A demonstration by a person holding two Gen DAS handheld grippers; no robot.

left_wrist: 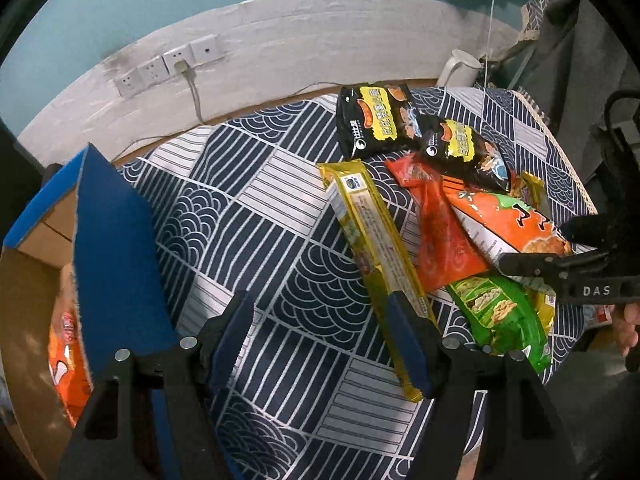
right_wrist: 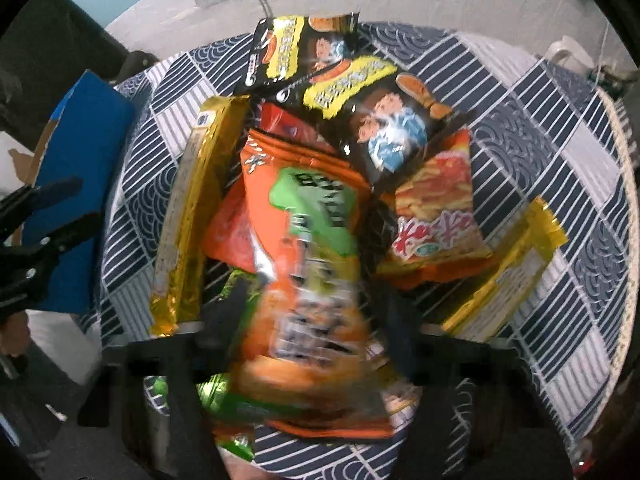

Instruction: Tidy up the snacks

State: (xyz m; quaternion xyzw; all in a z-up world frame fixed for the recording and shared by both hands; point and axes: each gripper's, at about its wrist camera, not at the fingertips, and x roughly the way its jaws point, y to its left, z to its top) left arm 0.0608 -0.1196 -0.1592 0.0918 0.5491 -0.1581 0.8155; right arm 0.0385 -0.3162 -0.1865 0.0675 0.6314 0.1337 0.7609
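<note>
Right wrist view: our right gripper [right_wrist: 308, 344] points steeply down into the pile, and its jaws stand narrow on both sides of the orange packet with a green patch [right_wrist: 304, 240]. The picture is blurred here, but the fingers seem to press the packet's sides, so we judge that it is gripped. In the left wrist view the same black tool reaches onto this orange packet from the right edge.

Our left gripper [left_wrist: 324, 344] is rather wide and holds nothing. One blue finger [left_wrist: 408, 344] lies over the lower end of the long yellow bar [left_wrist: 376, 256], the other finger is above bare tablecloth [left_wrist: 256, 208]; the bar is not pinched.

Around them the pile is still mixed: two black packets [left_wrist: 384, 124] at the far side, a red packet [left_wrist: 436, 232] under the orange one, a green packet [left_wrist: 504, 320] near us, a red-and-white packet [right_wrist: 436, 216] and a second yellow bar [right_wrist: 508, 276] to the right.

At the left stands a blue cardboard box [left_wrist: 116, 248], open. Inside we see one orange snack [left_wrist: 68, 364] already.

So we think the task is at an early stage: at least one snack is in the box, most remain on the cloth, and the orange packet is probably next to go.
</note>
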